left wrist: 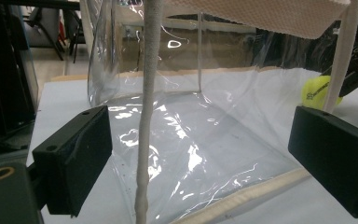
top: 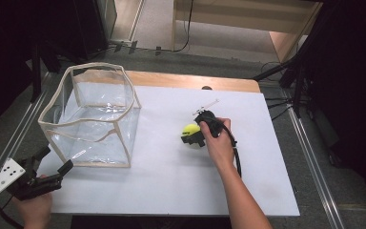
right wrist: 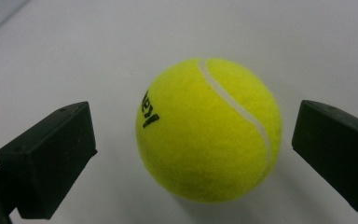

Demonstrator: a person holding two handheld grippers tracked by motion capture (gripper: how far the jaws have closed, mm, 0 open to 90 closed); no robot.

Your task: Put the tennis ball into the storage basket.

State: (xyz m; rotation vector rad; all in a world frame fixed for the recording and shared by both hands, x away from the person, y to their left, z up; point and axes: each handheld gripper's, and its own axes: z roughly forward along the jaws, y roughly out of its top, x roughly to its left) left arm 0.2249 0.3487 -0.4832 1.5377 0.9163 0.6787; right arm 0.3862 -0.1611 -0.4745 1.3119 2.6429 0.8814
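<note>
A yellow tennis ball (top: pixel 190 129) lies on the white table top (top: pixel 171 181) right of centre. My right gripper (top: pixel 193 135) hovers over it, open, one jaw on each side of the ball (right wrist: pixel 209 129) and neither touching it. A clear plastic bag with cream trim (top: pixel 95 117) stands upright at the left. My left gripper (top: pixel 56 160) is open at the bag's near left corner. In the left gripper view the bag's cream corner seam (left wrist: pixel 148 107) runs up between the two jaws, and the ball (left wrist: pixel 318 91) shows through the plastic at far right.
A wooden strip (top: pixel 190 80) borders the table's far edge. Metal rails (top: pixel 310 157) run along both sides. Dark stands and cables crowd the floor at the back right.
</note>
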